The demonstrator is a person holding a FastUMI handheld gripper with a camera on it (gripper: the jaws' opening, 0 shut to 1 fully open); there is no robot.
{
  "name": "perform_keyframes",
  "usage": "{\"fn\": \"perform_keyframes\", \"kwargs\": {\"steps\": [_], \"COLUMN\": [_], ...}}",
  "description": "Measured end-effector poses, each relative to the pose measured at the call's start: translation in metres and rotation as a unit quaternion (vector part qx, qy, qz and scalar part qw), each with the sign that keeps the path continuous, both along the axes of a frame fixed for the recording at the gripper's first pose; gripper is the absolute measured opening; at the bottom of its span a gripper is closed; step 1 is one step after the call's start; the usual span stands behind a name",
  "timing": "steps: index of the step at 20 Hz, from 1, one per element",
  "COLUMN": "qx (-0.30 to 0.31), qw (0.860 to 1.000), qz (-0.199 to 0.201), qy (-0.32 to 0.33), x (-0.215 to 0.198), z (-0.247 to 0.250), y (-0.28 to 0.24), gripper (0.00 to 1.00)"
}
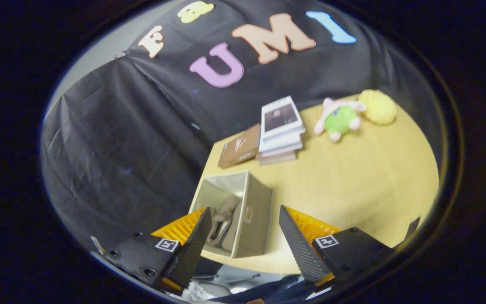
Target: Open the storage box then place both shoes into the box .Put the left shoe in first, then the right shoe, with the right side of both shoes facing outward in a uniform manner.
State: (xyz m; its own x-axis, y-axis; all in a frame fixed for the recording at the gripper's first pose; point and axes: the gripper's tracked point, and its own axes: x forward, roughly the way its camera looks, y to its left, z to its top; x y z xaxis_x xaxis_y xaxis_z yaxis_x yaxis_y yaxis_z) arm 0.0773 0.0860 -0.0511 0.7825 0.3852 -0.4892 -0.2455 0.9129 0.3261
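Progress looks about half made, judging from how things lie: the storage box point(243, 211) stands open at the near left corner of the table point(352, 177), its mouth turned up toward the camera, and one shoe point(222, 219) already lies inside, toe down against the box's right inner wall. Whether a second shoe sits beside or under it I cannot tell; a flat brownish shape shows next to the first, but it could be the same shoe's sole or the box lining. Which side of the shoe faces outward is also too small to judge. The gripper point(243, 240) hangs above the box with its fingers spread wide and holding nothing, the box and shoe showing between them. Farther along the table, toward the back edge, sit a stack of books point(280, 131) with a brown book point(239, 146) beside it, and near the far corner a green plush toy point(339, 119) and a yellow plush point(378, 106). If only one shoe is in, the right shoe remains to be fetched and set in alongside.
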Motion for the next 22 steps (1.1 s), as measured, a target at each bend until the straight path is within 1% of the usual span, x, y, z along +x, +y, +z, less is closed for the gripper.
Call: {"fn": "perform_keyframes", "kwargs": {"steps": [2, 5, 8, 11, 14, 15, 17, 22], "qx": [0.003, -0.004, -0.027, -0.045, -0.076, -0.09, -0.113, -0.122], "qw": [0.998, 0.989, 0.971, 0.951, 0.932, 0.927, 0.921, 0.91], "qz": [-0.014, -0.042, -0.082, -0.108, -0.123, -0.126, -0.126, -0.136], "qy": [-0.065, -0.145, -0.222, -0.286, -0.333, -0.342, -0.351, -0.373], "x": [0.002, 0.004, 0.017, 0.012, 0.006, 0.001, -0.003, 0.004], "z": [0.03, 0.066, 0.1, 0.129, 0.142, 0.136, 0.134, 0.146], "y": [-0.016, -0.045, -0.08, -0.101, -0.119, -0.119, -0.123, -0.128], "gripper": [1.0, 1.0, 1.0, 1.0, 1.0, 1.0, 1.0, 1.0]}}
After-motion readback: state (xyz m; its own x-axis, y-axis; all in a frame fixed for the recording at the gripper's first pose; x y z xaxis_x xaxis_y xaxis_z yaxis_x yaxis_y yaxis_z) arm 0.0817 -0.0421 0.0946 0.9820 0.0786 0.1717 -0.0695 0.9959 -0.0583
